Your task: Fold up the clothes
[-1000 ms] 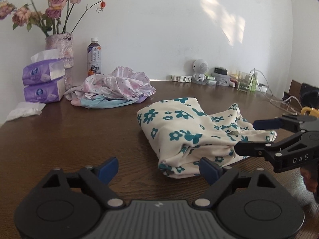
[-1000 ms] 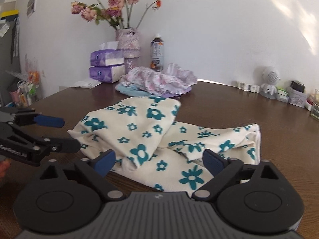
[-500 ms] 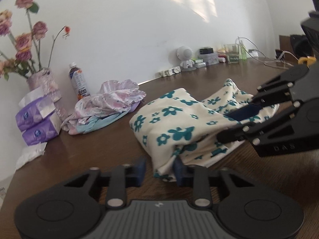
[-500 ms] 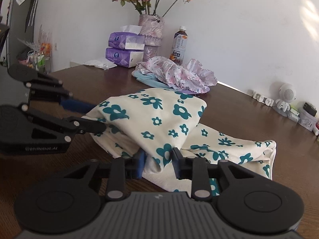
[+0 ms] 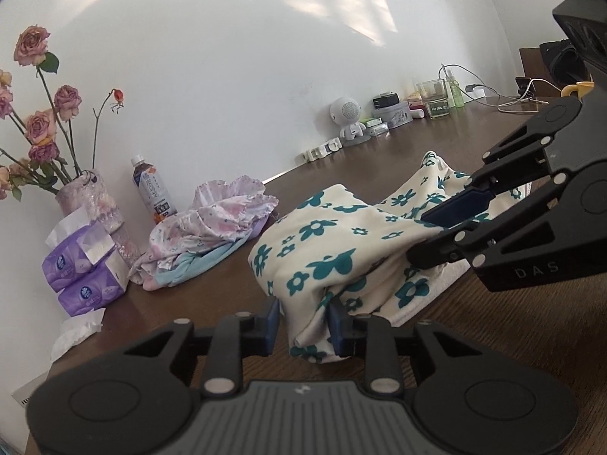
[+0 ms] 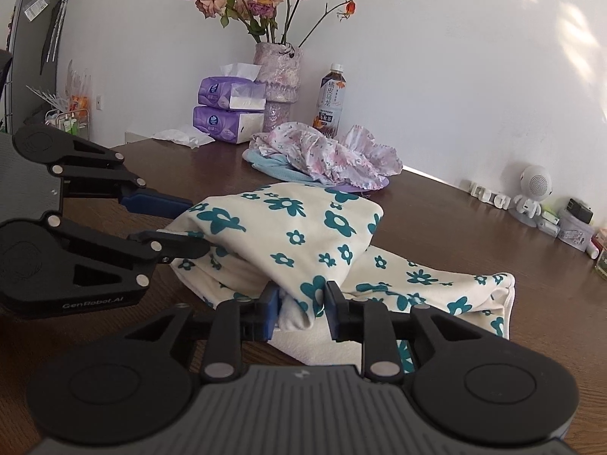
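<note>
A cream garment with teal flowers point(image 5: 334, 250) point(image 6: 288, 227) lies partly folded on the brown table. My left gripper point(image 5: 304, 322) is shut on one near corner of it, fabric bunched between the blue pads. My right gripper point(image 6: 301, 309) is shut on the other near corner. Each gripper also shows in the other's view: the right gripper point(image 5: 428, 235) at the right side, the left gripper point(image 6: 193, 223) at the left side, both pinching the cloth. The gripped fold is raised a little above the lower layer.
A crumpled pink floral garment over a light blue one point(image 5: 205, 231) point(image 6: 326, 155) lies behind. Tissue packs point(image 6: 229, 112), a vase of roses point(image 6: 279, 79) and a bottle point(image 6: 332, 98) stand along the wall. A small white robot figure point(image 6: 531, 193), a glass and cables sit at the far right.
Both grippers went from open to shut on the near corners of the flowered garment, and they have since lifted and tilted with the cloth held.
</note>
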{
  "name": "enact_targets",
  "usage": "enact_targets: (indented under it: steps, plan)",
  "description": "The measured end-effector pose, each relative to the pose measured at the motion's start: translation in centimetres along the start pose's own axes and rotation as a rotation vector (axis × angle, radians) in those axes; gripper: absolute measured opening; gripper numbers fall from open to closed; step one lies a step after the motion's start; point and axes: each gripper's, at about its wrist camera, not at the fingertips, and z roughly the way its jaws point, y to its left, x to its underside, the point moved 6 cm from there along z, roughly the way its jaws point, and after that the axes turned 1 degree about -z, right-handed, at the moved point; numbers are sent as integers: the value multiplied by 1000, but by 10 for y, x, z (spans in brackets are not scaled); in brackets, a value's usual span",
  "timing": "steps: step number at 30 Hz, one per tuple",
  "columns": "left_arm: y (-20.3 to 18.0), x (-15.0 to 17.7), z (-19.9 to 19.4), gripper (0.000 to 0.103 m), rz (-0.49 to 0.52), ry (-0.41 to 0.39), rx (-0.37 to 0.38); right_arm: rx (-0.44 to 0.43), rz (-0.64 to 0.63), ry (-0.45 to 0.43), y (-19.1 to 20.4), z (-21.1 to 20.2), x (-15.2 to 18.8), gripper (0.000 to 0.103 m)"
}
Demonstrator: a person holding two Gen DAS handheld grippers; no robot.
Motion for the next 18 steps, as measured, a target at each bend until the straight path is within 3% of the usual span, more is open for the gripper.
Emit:
enact_targets:
  steps: [5,15,18]
  plan:
    - [-10,-3,2,31,67,-11,-29,0,-12,-23,4,-4,-1,31]
    - [-28,-3,1,34,208,-36,-153,66,-41,-26,5,-5,-1,31]
    - [-27,0,1,19,203,-31,-147,65,-34,-24,5,-3,2,31]
